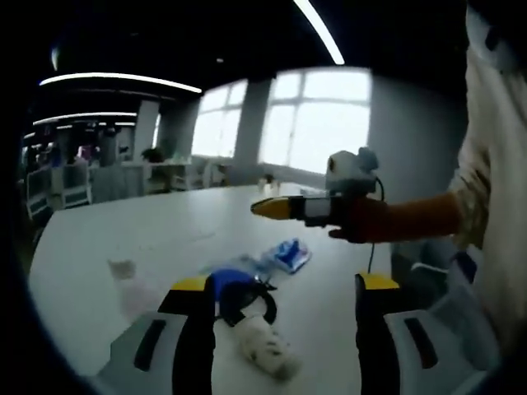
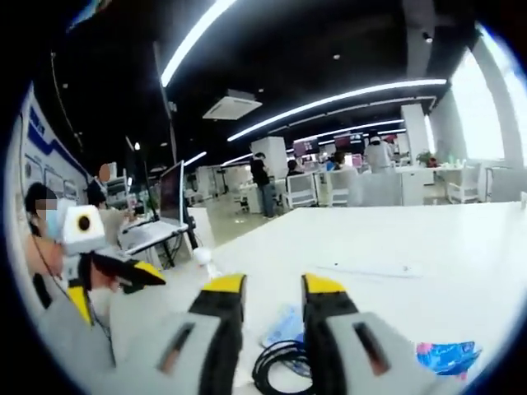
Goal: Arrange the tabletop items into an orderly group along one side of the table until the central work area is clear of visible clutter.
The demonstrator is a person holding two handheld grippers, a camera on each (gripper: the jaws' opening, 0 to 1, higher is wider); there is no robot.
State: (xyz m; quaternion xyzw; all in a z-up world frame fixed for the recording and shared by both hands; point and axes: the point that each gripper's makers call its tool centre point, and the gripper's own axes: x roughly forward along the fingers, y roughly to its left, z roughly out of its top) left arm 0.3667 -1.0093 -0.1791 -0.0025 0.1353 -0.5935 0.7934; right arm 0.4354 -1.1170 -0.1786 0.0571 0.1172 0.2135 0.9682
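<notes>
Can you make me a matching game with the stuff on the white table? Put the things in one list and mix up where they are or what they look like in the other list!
Things:
1. blue packet
2. black cable
3. crumpled white tissue
4. left gripper

Clues:
A. coiled in loops, seen low in the right gripper view
B. jaws apart, holding nothing
C. lies flat on the table, beyond the gap between the yellow-tipped jaws in the left gripper view
D. sits alone to the left of the left gripper's jaws

Pairs: 1-C, 2-A, 3-D, 4-B
</notes>
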